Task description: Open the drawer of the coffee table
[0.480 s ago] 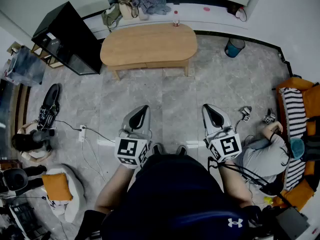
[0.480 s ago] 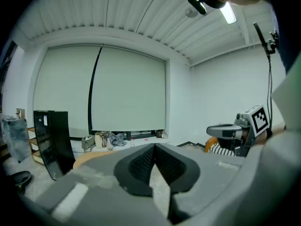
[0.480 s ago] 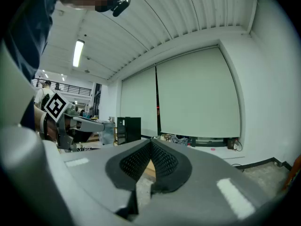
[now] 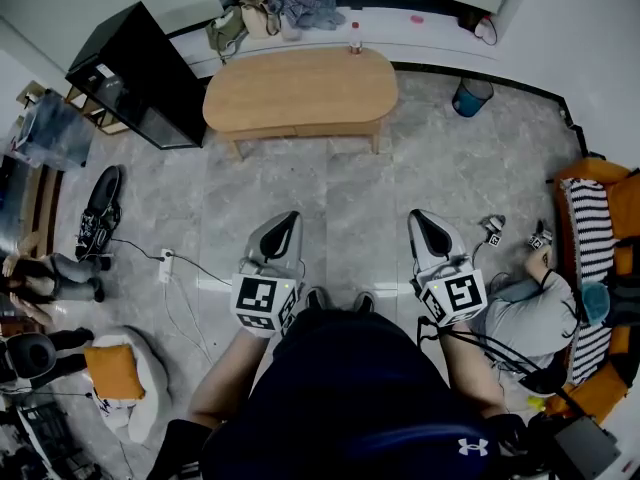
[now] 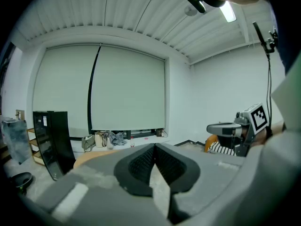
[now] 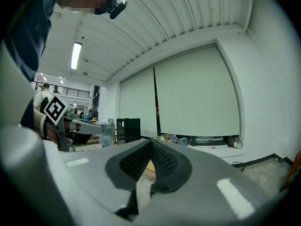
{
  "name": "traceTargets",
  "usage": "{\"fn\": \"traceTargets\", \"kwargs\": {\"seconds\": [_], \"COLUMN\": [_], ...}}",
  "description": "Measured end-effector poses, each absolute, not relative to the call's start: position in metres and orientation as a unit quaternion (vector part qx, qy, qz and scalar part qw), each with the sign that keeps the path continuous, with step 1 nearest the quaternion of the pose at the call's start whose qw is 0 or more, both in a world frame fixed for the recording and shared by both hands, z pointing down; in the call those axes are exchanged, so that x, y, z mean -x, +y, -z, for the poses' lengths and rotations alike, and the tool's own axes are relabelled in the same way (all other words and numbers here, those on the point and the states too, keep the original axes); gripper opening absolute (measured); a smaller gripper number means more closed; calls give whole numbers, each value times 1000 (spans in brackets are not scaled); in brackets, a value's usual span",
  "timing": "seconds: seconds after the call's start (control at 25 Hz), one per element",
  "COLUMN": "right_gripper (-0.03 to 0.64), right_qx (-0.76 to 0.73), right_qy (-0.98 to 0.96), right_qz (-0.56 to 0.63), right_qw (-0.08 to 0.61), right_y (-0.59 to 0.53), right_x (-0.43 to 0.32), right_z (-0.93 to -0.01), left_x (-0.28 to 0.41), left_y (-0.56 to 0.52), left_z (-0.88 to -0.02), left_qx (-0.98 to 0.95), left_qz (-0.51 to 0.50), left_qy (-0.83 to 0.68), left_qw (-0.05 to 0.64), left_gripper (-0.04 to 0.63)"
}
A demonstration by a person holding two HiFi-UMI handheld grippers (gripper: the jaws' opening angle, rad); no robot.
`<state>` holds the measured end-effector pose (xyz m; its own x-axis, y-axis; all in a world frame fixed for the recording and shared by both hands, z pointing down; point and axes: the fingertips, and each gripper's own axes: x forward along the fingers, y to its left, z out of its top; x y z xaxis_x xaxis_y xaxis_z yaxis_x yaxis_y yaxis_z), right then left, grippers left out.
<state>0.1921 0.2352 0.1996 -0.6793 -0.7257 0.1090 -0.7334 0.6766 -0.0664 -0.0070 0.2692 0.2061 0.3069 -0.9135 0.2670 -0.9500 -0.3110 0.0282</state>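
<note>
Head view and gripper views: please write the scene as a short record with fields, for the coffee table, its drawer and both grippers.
coffee table: oval, wooden, ahead of the person
drawer: none seen pulled out
on table: small bottle at the far edge
left gripper: jaws shut, empty, apart from the table
right gripper: jaws shut, empty, apart from the table
beside table: black cabinet at left, blue bin at right

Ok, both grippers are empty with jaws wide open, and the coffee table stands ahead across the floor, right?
No: the jaws are shut, as each gripper view shows. The left gripper and right gripper are empty, and the coffee table does stand ahead across the floor.
</note>
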Motion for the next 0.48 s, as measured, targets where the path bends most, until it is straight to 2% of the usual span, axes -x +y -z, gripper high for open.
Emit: {"fn": "traceTargets", "kwargs": {"seconds": [0.48], "right_gripper": [3], "right_qx": [-395], "right_qy": [-916], "right_qz": [-58], "right_qw": [40], "right_y": [230], "right_x": [-227], "right_z": [-204], "left_x": [-14], "left_y": [269], "left_z": [-206], "left_qx": [-789], "left_qz": [-97], "left_qy": [-600], "left_qw": [89], "left_gripper": [2]}}
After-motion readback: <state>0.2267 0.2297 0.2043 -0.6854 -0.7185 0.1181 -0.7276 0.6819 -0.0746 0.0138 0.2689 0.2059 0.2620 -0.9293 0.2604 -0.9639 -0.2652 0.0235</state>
